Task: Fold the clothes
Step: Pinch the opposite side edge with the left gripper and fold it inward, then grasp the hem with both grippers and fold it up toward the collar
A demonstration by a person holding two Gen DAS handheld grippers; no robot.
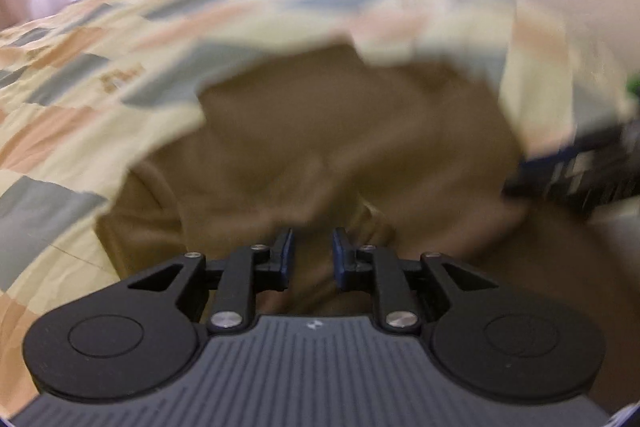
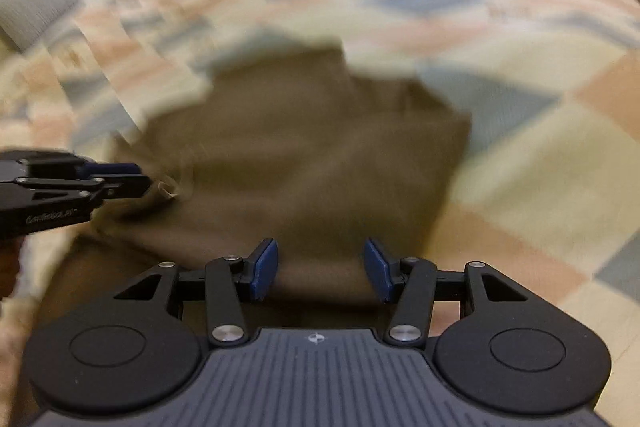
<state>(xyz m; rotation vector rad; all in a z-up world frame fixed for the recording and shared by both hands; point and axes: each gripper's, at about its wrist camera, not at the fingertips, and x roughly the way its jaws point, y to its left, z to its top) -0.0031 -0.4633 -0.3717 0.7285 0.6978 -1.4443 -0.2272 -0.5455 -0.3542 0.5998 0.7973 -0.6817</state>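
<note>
I see the brown garment (image 2: 304, 147) on the bed (image 2: 540, 131) only partly folded; my left tool (image 1: 313, 245) and right tool (image 2: 320, 269) gape over it, gripping nothing.

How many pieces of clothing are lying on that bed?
1. A single brown garment lies spread on the patchwork bedspread, in front of both grippers. The pictures are blurred, and more clothes may lie outside the view.
</note>
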